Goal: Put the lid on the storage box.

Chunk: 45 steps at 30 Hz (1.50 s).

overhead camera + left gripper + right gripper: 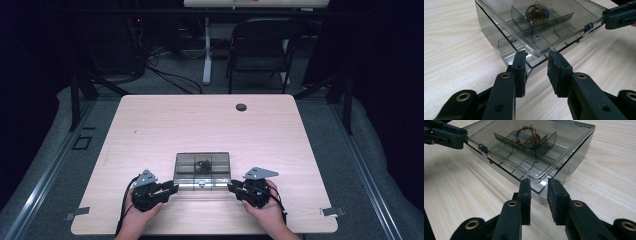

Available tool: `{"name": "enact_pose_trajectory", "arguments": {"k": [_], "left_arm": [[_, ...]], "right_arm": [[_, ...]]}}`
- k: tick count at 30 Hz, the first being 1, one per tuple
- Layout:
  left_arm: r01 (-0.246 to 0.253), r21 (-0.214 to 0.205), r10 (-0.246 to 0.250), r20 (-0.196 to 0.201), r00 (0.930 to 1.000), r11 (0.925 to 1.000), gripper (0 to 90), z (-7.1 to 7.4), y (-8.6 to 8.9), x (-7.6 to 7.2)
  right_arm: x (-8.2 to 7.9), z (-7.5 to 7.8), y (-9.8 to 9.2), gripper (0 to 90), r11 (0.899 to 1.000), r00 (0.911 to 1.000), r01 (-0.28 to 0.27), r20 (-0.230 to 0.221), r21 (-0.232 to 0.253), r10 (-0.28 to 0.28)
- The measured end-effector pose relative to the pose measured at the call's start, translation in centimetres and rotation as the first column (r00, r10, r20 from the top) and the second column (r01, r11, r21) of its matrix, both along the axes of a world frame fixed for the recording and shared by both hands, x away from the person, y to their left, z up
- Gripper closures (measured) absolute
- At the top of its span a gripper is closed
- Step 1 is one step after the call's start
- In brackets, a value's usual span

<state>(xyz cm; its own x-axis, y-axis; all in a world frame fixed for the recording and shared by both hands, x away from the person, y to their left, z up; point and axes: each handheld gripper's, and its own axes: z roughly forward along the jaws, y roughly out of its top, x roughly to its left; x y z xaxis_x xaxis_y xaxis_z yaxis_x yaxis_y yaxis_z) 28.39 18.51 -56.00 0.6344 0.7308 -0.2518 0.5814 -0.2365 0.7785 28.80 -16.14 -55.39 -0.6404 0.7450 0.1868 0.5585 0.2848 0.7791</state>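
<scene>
A smoky clear plastic compartment box (202, 184) lies near the table's front middle, its lid down or nearly down. A brown wire coil (203, 163) sits in a middle compartment under the lid. My left gripper (175, 187) is at the box's front left corner and my right gripper (231, 186) at its front right corner. In the left gripper view the jaws of the gripper (537, 56) stand open, with the lid corner of the box (486, 27) just at their tips. In the right gripper view the gripper (539, 183) is likewise open at the other corner of the box (579, 152). A small dark latch (483, 148) sits mid-front.
The light wooden table (150, 130) has a round grommet hole (241, 107) at the back. Metal brackets (77, 214) (332, 211) stick out at the front corners. A folding chair (262, 47) and cables stand on the floor beyond the far edge.
</scene>
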Motion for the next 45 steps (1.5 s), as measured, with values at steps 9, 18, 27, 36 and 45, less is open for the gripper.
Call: {"name": "enact_pose_trajectory", "arguments": {"k": [9,18,27,36,45], "left_arm": [[-0.001,0.006,0.001,-0.015,0.9999,1.0,67.1,-0.2,0.02,-0.06],[-0.004,0.001,0.004,-0.019,0.9998,1.0,64.3,-0.44,-0.03,-0.06],[-0.006,0.0,0.006,-0.022,0.9997,1.0,57.8,-0.58,-0.11,0.01],[-0.009,-0.004,0.009,-0.024,0.9997,1.0,54.4,-0.63,-0.1,0.03],[-0.012,-0.021,0.012,-0.021,0.9997,0.9997,54.1,-0.41,-0.01,-0.02]], "right_arm": [[-0.03,-0.22,-0.01,72.3,1.0,1.0,0.003,-0.007,-0.008,-0.003],[0.02,-0.57,0.04,71.6,1.0,0.9998,-0.001,-0.02,-0.02,0.0],[0.04,-0.7,0.02,62.0,1.0,0.9998,0.007,-0.018,-0.001,-0.007],[0.01,-0.55,-0.09,59.3,1.0,0.9997,0.009,-0.022,0.008,-0.009],[-0.17,-0.41,-0.02,58.6,0.999,0.9998,0.015,-0.016,0.04,-0.014]]}}
